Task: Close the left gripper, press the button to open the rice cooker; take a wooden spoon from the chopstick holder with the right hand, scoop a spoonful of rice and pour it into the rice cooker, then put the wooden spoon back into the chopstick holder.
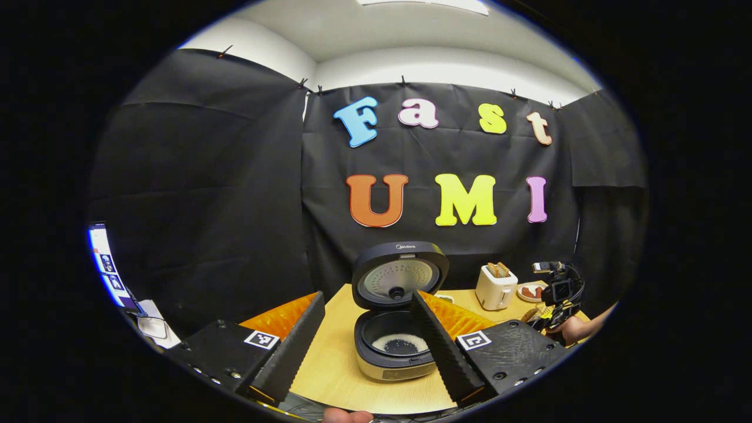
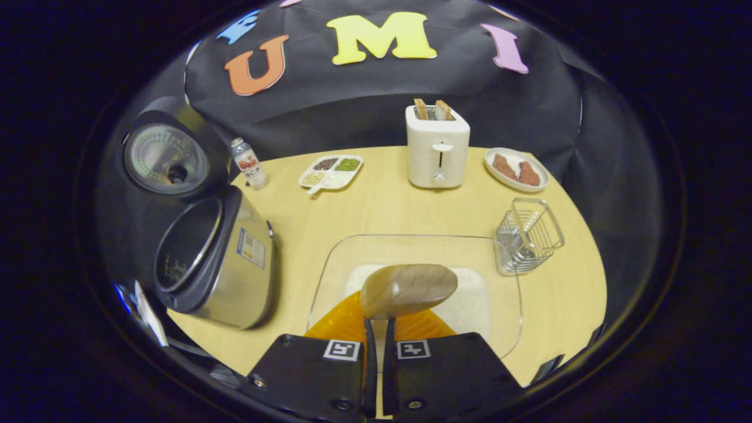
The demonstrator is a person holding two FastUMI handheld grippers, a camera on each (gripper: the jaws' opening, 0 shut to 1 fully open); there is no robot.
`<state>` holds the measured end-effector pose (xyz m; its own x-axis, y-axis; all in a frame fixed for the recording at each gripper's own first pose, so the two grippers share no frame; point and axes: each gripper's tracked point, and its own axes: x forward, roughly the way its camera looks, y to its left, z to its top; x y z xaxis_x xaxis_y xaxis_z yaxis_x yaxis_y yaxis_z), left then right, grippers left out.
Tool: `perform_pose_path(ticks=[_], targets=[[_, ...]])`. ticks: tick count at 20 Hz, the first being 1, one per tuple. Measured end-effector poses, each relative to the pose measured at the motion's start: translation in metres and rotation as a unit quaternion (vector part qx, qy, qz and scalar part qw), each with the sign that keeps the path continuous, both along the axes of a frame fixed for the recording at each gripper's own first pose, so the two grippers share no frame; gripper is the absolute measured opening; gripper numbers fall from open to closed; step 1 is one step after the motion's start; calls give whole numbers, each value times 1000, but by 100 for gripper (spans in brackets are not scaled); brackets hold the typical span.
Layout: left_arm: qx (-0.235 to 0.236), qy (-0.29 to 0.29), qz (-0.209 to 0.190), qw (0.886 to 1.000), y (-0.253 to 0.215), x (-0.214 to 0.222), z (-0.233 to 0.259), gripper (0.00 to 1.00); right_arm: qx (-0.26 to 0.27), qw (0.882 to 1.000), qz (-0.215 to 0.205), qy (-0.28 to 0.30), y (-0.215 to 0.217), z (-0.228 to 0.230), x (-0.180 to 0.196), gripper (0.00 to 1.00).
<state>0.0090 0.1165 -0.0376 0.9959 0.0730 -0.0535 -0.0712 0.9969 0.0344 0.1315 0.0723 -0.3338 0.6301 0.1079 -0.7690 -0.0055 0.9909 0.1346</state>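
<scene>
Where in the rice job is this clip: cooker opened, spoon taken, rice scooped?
Done: the cooker lid is up, and some rice already lies in its pot. In hand: the right tongs grip the spoon over the rice dish. Left: returning the spoon to the wire holder.

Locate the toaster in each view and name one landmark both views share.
Left gripper view: the toaster stands right of centre, on the table behind and right of the open rice cooker.
Right gripper view: the toaster stands top centre, at the table's far edge.
Shared landmark: the rice cooker, at left here.
</scene>
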Motion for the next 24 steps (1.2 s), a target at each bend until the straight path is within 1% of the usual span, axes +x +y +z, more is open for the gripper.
perform_pose_path(ticks=[3, 5, 9, 11, 14, 17, 21, 23, 24], targets=[[0, -1, 5, 1000, 0, 1, -1, 94, 43, 999, -10, 15, 3, 1, 2, 10], [-2, 1, 6, 1000, -2, 1, -2, 95, 83, 996, -23, 21, 1, 5, 2, 10], [-7, -4, 1, 1000, -14, 6, 1, 95, 155, 985, -63, 38, -13, 5, -2, 9], [-5, -5, -6, 1000, -23, 9, 1, 95, 180, 980, -78, 42, -23, 5, -4, 9], [-1, -5, -19, 1000, -39, 12, 1, 95, 209, 972, -103, 27, -50, 12, -4, 10], [-9, -1, -33, 999, -53, 19, -1, 95, 261, 955, -141, 14, -76, 23, -4, 10], [-20, -2, -47, 999, -64, 26, 1, 95, 331, 924, -192, -6, -108, 45, -8, 9], [-21, -4, -49, 999, -63, 30, 2, 95, 351, 914, -205, -20, -117, 60, -10, 9], [-21, -4, -48, 999, -61, 32, 2, 95, 357, 911, -205, -28, -119, 69, -9, 9]])
